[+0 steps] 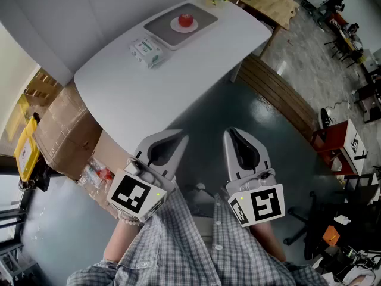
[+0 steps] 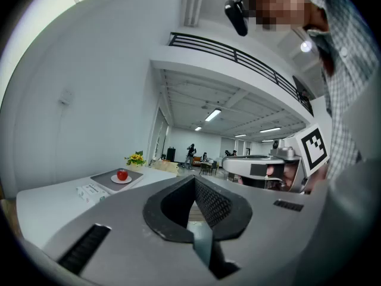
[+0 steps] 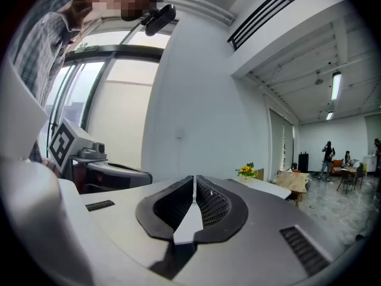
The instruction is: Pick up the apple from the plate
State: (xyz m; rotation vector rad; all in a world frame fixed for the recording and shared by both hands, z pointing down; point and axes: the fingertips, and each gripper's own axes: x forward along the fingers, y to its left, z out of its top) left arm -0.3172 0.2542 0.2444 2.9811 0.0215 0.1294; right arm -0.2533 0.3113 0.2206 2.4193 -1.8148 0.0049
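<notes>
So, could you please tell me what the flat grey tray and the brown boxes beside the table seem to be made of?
The flat grey tray is probably matte plastic or a rubbery mat: its surface looks even and dull. The brown boxes look like plain, matte cardboard, with creased faces.

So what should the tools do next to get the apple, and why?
Probably reach the left tool forward toward the apple: it sits on its plate at the table's far end, while that shut tool hangs back by the body.
</notes>
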